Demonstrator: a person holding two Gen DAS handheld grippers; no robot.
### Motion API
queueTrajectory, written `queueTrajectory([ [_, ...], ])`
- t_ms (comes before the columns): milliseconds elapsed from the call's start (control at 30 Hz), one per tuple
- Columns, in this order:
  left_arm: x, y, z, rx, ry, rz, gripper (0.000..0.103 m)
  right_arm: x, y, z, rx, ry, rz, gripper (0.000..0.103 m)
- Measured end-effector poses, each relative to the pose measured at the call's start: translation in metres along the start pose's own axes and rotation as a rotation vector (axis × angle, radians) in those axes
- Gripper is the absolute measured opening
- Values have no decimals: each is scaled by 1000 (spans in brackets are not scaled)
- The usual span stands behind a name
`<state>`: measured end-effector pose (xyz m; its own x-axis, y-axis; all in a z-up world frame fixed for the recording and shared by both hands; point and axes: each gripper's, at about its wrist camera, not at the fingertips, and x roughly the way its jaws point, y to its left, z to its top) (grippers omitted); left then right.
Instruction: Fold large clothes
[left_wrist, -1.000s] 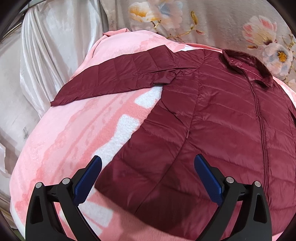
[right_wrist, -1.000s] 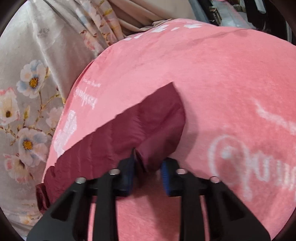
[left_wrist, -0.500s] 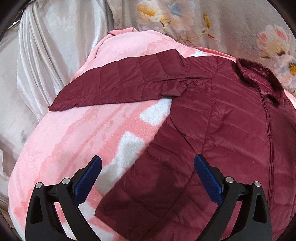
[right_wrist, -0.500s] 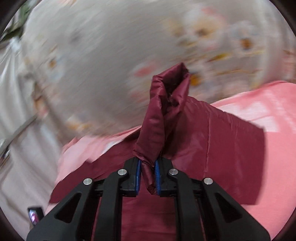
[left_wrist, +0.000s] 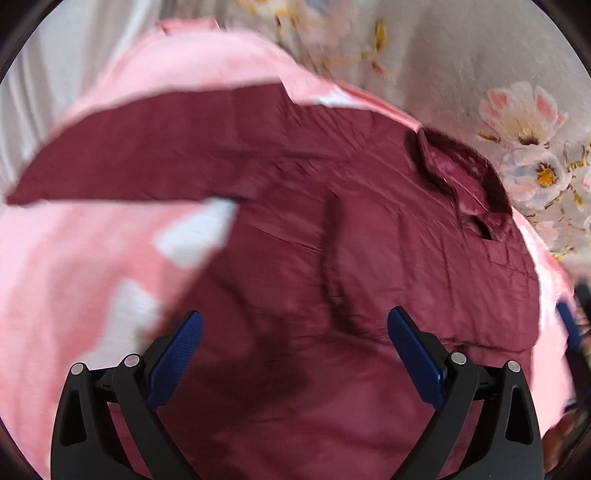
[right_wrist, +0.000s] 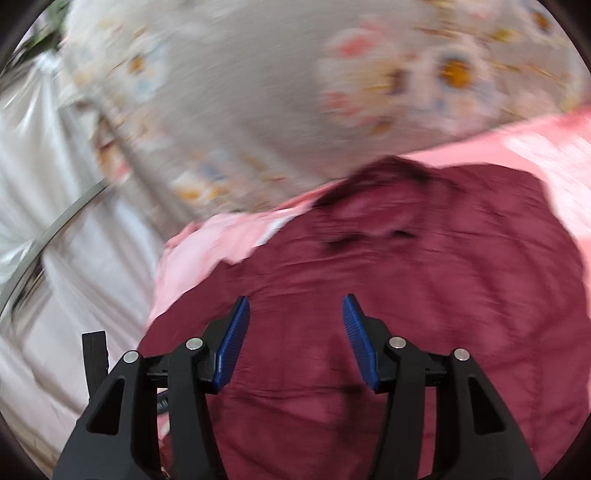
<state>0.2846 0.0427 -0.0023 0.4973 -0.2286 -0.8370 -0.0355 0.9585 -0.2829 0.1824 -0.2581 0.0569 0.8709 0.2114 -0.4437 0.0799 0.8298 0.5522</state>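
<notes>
Left wrist view: both jaws spread, empty; next, reach left gripper (left_wrist: 295, 347) to outstretched sleeve (left_wrist: 122, 147), pinch cuff, fold across jacket (left_wrist: 369, 240) beside right gripper (right_wrist: 295, 332).

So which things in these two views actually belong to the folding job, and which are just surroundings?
Part of the job:
- maroon jacket, spread flat, one sleeve stretched out to the side
- left claw, open above it
- right claw, open, holding nothing

Just there:
- pink blanket under the jacket
- floral fabric behind
- pale curtain at the side
</notes>
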Motion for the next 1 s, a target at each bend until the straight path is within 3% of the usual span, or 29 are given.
queueTrajectory([
  [100, 30, -12, 4, -72, 97, -97, 97, -18, -47, -5, 93, -24, -103, 59],
  [200, 45, -23, 7, -95, 124, -110, 91, -31, -99, -10, 205, -38, -193, 60],
  [267, 47, -31, 11, -83, 122, -124, 56, -33, -133, -11, 293, -41, -227, 60],
  [300, 47, -37, 15, -60, 120, -128, 44, -31, -147, -11, 334, -40, -231, 60],
  [333, 47, -39, 17, -44, 118, -126, 20, -30, -159, -11, 370, -38, -231, 60],
  [367, 45, -43, 22, -23, 103, -113, 4, -27, -174, -10, 420, -36, -228, 60],
  [600, 15, -41, 54, 30, -30, -88, 2, 1, -221, 20, 542, -62, -222, 59],
  [667, 16, -42, 58, 50, -46, -60, 2, 8, -223, 25, 530, -58, -219, 44],
  [700, 17, -39, 57, 60, -46, -40, 2, 7, -221, 29, 516, -68, -225, 16],
  [800, 34, -32, 49, 72, 3, -4, 2, -19, -209, 33, 490, -164, -221, 6],
  [900, 55, -29, 33, 83, 44, 51, 2, -25, -203, 32, 377, -161, -395, 0],
  [933, 61, -30, 28, 99, 41, 82, 2, -16, -208, 30, 338, -103, -460, 0],
  [1000, 64, -33, 20, 127, 11, 115, 2, -6, -219, 22, 335, -15, -493, 0],
])
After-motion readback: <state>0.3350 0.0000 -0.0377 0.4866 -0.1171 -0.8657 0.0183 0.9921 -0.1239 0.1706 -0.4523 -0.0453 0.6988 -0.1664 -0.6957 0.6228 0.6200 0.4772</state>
